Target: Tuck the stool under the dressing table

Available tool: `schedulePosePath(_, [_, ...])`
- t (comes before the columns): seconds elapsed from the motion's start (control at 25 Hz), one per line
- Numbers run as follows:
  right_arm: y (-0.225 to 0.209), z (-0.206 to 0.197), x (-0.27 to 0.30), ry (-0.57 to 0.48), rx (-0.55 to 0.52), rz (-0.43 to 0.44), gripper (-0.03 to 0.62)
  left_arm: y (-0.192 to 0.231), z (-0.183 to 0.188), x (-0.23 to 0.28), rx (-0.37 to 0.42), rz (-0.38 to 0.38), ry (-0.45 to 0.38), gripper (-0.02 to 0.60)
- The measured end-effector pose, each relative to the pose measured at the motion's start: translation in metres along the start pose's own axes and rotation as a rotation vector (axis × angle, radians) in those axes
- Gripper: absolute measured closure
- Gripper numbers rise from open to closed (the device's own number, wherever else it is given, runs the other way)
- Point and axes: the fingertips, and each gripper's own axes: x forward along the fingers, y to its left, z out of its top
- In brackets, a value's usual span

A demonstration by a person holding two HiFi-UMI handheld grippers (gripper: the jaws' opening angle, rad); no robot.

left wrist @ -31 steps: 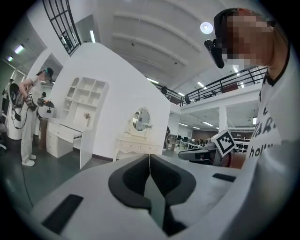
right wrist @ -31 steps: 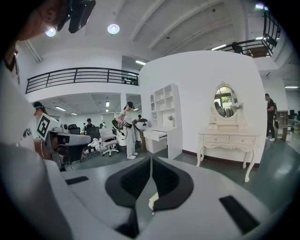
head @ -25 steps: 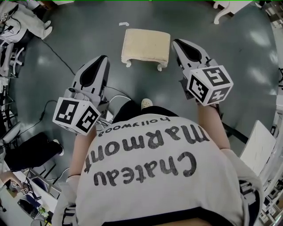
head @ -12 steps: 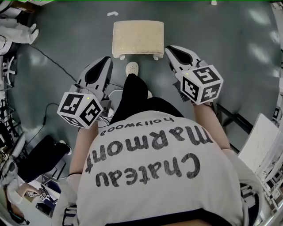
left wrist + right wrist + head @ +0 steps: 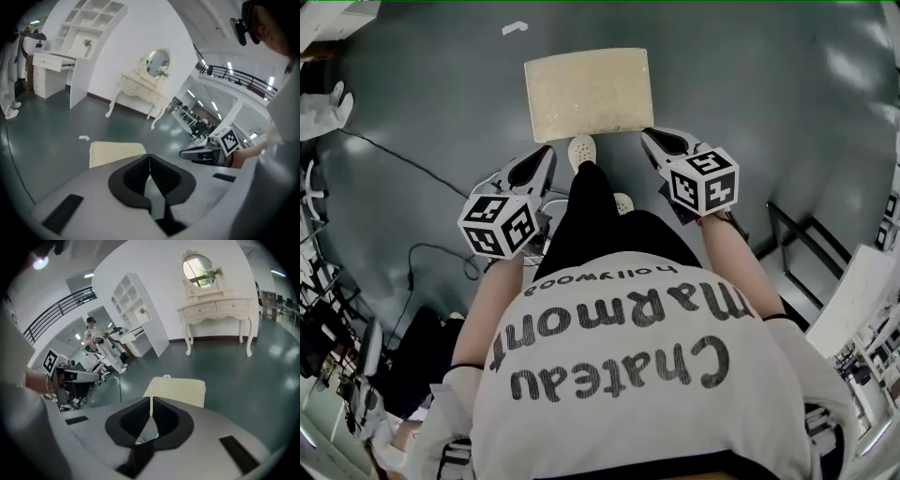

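L gripper [image 5: 545,156], R gripper [image 5: 650,139]: closed, tilted down, by stool [image 5: 589,92] near edge.

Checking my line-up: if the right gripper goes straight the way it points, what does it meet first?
Probably the stool, at its near edge, just beyond the right gripper; depth is unclear.

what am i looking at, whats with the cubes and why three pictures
No robot: a person holds a two-jaw tool in each hand, the left gripper and the right gripper. The patterned cubes are part of those tools. The head view comes from a camera on the person's head, looking down. The other two come from a camera riding on each gripper. On the grey floor stands a cream stool, just ahead of both grippers. Farther off stands a white dressing table with a mirror. Both grippers are shut and hold nothing.
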Motion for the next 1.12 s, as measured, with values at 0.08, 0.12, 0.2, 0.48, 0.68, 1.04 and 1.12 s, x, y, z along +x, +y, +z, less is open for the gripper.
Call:
schedulePosePath(0.08, [-0.022,-0.011,0.030,0.049,0.060,0.001,0.562,0.036,-0.012,0.026,-0.029,0.032,0.088,0.558])
schedulePosePath(0.12, [-0.033,-0.015,0.044,0.062,0.091,-0.002,0.562,0.053,-0.017,0.038,-0.038,0.045,0.124,0.558])
schedulePosePath(0.2, [-0.052,-0.024,0.065,0.075,0.162,-0.017,0.562,0.088,-0.031,0.055,-0.047,0.074,0.202,0.558])
schedulePosePath(0.48, [-0.118,-0.063,0.107,0.072,0.442,-0.082,0.560,0.186,-0.086,0.092,-0.099,0.184,0.415,0.557])
schedulePosePath(0.68, [-0.143,-0.105,0.126,0.213,0.499,-0.131,0.560,0.208,-0.130,0.114,-0.194,0.123,0.546,0.380])
schedulePosePath(1.04, [-0.167,-0.139,0.155,0.450,0.398,-0.118,0.346,0.205,-0.151,0.145,-0.162,0.046,0.667,0.349])
schedulePosePath(1.12, [-0.174,-0.142,0.165,0.482,0.375,-0.109,0.326,0.213,-0.152,0.156,-0.146,0.070,0.679,0.333])
